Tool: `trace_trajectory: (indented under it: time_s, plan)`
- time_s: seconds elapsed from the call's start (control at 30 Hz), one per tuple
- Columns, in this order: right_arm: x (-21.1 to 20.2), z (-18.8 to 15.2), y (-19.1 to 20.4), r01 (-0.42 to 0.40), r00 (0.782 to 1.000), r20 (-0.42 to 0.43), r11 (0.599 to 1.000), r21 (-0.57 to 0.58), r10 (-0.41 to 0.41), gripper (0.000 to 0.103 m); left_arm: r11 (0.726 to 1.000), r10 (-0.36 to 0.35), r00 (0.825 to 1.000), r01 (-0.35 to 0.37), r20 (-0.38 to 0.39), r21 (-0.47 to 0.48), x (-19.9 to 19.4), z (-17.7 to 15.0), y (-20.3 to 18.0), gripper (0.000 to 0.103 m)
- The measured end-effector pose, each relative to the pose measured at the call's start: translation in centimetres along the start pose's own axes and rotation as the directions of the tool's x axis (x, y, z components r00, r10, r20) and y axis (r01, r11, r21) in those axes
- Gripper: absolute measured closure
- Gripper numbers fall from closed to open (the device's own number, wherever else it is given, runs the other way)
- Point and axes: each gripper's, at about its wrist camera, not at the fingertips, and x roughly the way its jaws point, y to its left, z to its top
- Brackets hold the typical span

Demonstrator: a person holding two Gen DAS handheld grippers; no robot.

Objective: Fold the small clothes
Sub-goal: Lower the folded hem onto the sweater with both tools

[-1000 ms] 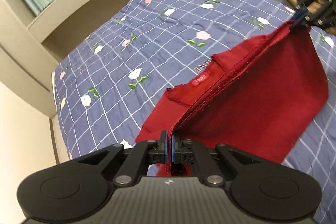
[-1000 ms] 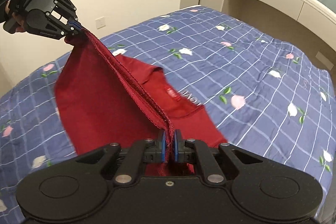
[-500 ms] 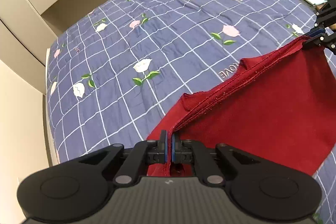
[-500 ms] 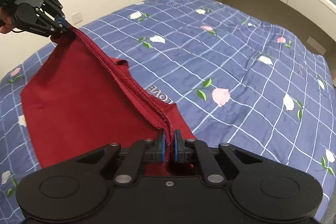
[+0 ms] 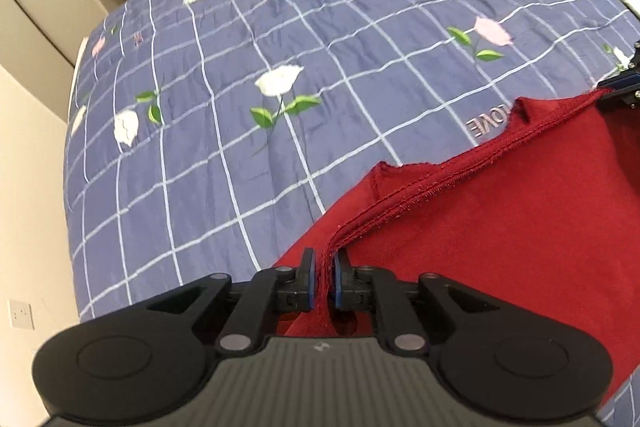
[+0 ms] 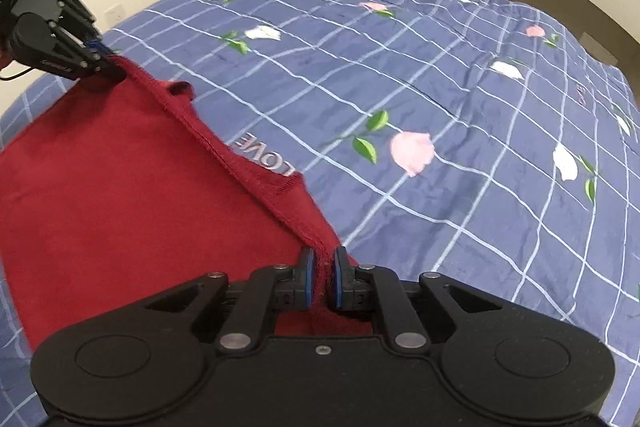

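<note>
On the blue flowered quilt [image 5: 248, 39], beside its stitched LOVE lettering [image 6: 267, 158], the red garment [image 5: 500, 223] lies folded over itself. My left gripper [image 5: 325, 281] is opening around one hem corner, cloth loose between the pads; my right gripper [image 6: 320, 279] has also parted slightly around the other. Judging by that, withdrawing unevenly could snag the hem and skew the fold.

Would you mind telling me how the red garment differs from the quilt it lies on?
The red garment is plain; the quilt is blue with a white grid and tulips. The garment covers only a patch; the quilt spreads across the bed. The garment is doubled over; the quilt lies spread flat. Both are fabric.
</note>
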Motion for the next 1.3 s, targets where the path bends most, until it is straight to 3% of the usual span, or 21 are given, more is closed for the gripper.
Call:
trace_trajectory:
  time_s: [0.23, 1.2, 1.3]
  plan:
    - [1.1, -0.5, -0.2, -0.009, 1.0, -0.003, 1.0, 0.01, 0.009, 0.096, 0.999, 0.025, 1.0, -0.025, -0.009, 0.021, 1.2, -0.2, -0.5, 0.091]
    - [2.7, -1.5, 0.8, 0.078, 0.996, 0.033, 0.996, 0.032, -0.079, 0.098, 0.993, 0.045, 0.999, -0.044, 0.013, -0.112, 2.7, 0.1, -0.2, 0.094]
    - [3.0, -1.7, 1.0, 0.096, 0.995, 0.035, 0.994, 0.043, -0.097, 0.093, 0.984, 0.064, 0.998, -0.062, 0.003, -0.165, 3.0, -0.1, -0.3, 0.085]
